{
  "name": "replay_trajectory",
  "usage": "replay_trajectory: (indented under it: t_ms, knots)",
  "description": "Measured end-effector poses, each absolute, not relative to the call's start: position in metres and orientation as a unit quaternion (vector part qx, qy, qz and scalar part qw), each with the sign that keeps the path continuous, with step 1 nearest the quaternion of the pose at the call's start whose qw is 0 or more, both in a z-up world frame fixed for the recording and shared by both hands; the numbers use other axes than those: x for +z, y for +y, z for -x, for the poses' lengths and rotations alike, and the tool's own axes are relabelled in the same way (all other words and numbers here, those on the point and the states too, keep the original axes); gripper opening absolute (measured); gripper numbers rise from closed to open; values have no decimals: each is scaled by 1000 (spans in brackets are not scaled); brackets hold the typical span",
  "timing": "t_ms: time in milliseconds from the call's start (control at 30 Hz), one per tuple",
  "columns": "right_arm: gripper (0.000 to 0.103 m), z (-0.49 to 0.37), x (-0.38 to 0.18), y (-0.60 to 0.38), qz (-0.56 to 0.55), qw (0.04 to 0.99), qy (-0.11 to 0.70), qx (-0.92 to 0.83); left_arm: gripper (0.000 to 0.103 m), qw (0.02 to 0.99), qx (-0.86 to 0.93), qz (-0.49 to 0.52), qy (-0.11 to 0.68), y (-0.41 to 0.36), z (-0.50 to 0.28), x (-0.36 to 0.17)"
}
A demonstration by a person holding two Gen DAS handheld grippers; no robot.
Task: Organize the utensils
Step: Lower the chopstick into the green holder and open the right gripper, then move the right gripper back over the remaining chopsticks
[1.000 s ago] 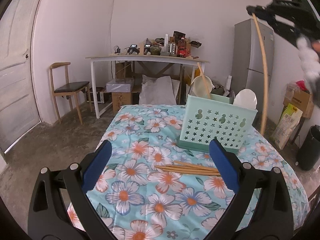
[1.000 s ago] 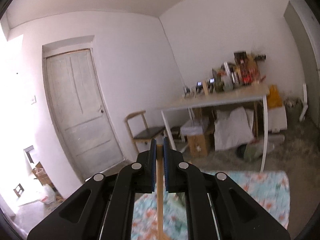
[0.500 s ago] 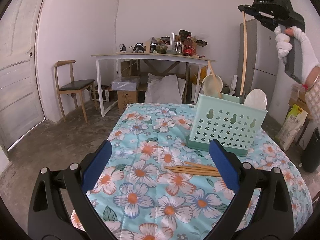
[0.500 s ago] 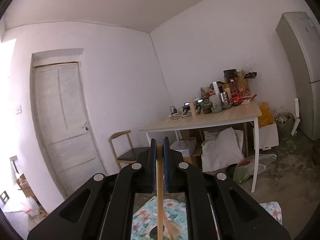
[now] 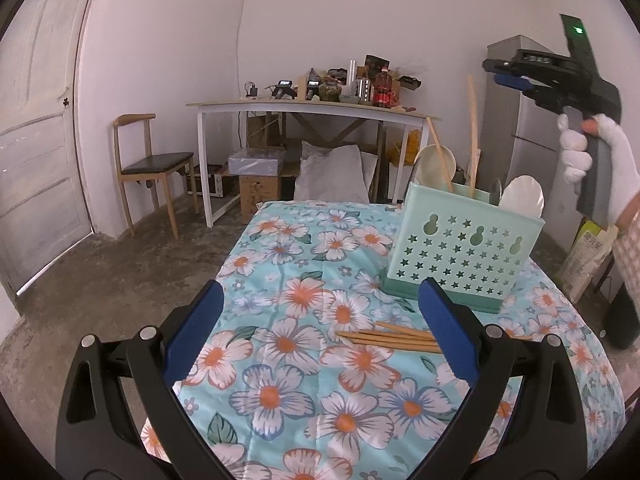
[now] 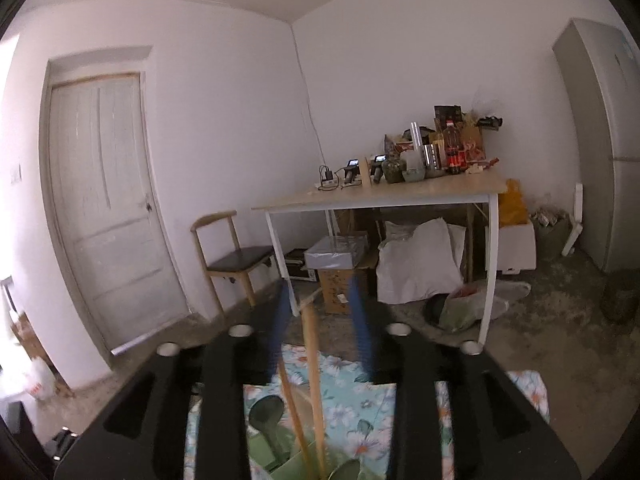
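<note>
Now, on the floral tabletop, the green utensil basket has just received a chopstick; the right hand-held gripper, jaws just opened, has released it. Next the empty, spread left hand-held gripper needs the loose chopsticks.

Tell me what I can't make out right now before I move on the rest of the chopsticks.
- Caddy inside: left wrist view, its front wall hides where the dropped chopstick ends.
- Chopsticks on the table: left gripper finger covers their right ends, so the count is unclear.
- Right gripper: right wrist view, fingers blurred as the jaws opened.
- Caddy contents: right wrist view, bottom edge cuts them off.
</note>
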State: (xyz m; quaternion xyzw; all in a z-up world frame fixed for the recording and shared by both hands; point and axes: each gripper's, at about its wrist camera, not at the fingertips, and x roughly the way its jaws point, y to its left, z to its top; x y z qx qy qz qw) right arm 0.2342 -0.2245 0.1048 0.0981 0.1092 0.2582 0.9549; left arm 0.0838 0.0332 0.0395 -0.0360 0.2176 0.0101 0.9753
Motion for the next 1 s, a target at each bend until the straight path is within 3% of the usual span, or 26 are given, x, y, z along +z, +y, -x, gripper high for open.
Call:
replay_trajectory:
  t_ms: [200,433,600,667,833,1000]
  knots:
    - [37,-216,99,-273,-157,953,131,223,94,976,2,36,215,26,-82,41]
    - [38,-217,77,-366,-276,945,168,58,94,974,-6,49,220,18,-79,42]
    - [38,-174,71,-346,-197,966,154,71,94,973,-10,45,226,12,-79,41]
    - [49,-157,58,-329,-166,967,166,97,94,972,-12,44,230,9,-80,40]
    - [59,-116,2,-284,-103,953,236,162,94,969,-7,36,243,2,-86,37]
    - [59,-91,-57,-251,-74,924,318,198,94,964,11,30,265,-2,-93,32]
